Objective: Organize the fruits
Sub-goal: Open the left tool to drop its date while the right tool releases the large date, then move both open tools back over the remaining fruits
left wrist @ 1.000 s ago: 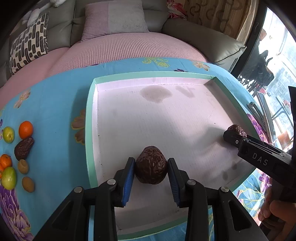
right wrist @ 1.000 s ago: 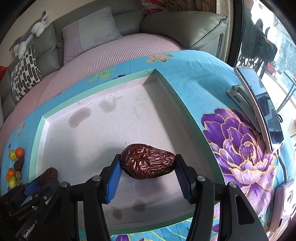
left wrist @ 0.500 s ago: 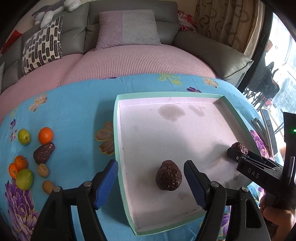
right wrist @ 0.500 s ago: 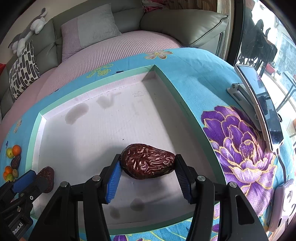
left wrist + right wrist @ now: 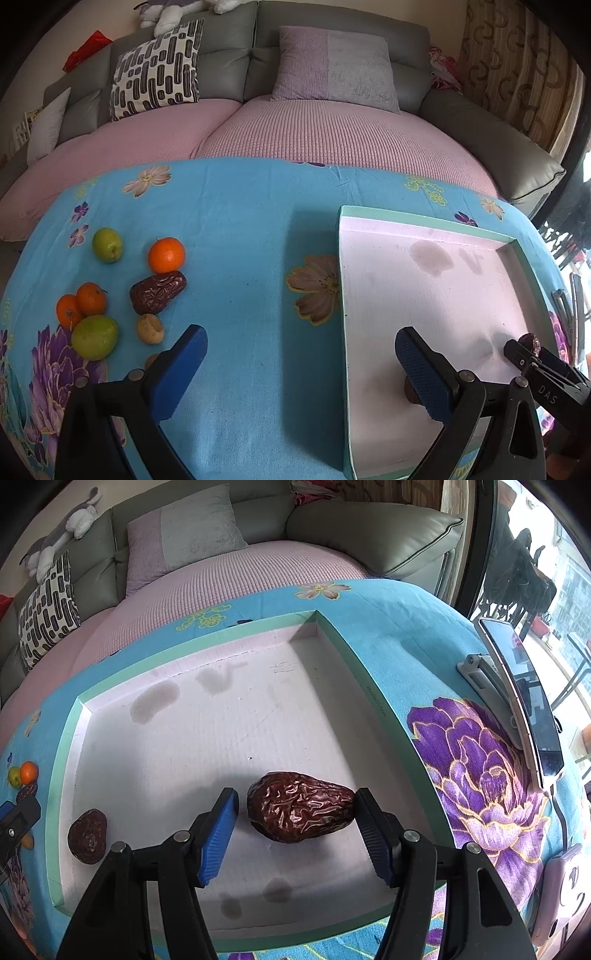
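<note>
Home living room; grey sofa [image 5: 229, 66], cushions [image 5: 159, 70]

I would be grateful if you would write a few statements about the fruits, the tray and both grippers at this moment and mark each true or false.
1. The left gripper is open and holds nothing. True.
2. Two wrinkled dark brown dates lie in the shallow green-rimmed white tray. True: the larger date sits between the right gripper's fingers, the smaller date near the tray's left rim.
3. The right gripper is clamped shut on the larger date. False: its jaws are parted, with a gap beside the left blue pad.
4. Every fruit is already in the tray. False: the round orange, the green apples and others lie on the blue floral cloth.
5. The tray floor is spotless. False: dark stains mark it.
</note>
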